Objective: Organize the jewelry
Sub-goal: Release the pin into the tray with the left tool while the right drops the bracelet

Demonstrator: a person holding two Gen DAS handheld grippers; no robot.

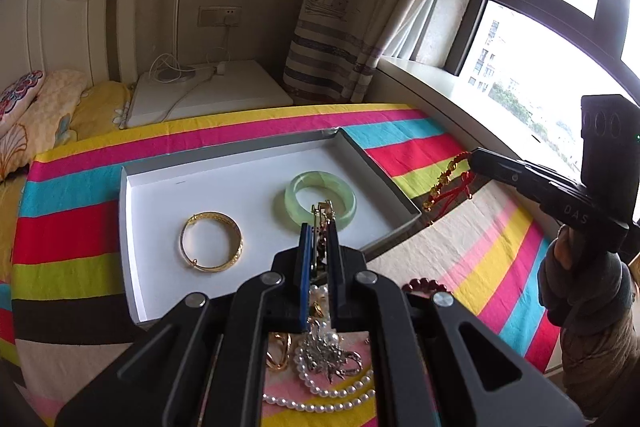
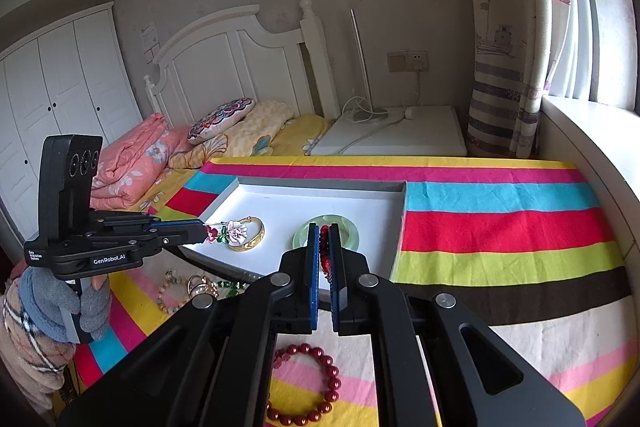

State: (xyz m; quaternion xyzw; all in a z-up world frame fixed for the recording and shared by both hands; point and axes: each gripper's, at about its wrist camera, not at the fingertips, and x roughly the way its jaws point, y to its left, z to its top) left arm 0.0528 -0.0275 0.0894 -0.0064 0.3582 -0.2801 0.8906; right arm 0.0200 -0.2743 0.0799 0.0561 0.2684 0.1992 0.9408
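Left gripper [image 1: 319,227] jaws clamped on flower brooch [image 2: 234,231] over white tray [image 1: 224,183], right gripper [image 2: 325,247] jaws clamped on red cord bracelet [image 1: 450,179], at 3 o'clock of tray, jade bangle [image 1: 320,199] and gold bangle [image 1: 211,241] inside

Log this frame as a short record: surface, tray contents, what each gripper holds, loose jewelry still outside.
surface: striped cloth
tray: white tray
in tray: gold bangle; jade bangle
left gripper: shut on flower brooch
right gripper: shut on red cord bracelet
outside tray: red bead bracelet; pearl necklace
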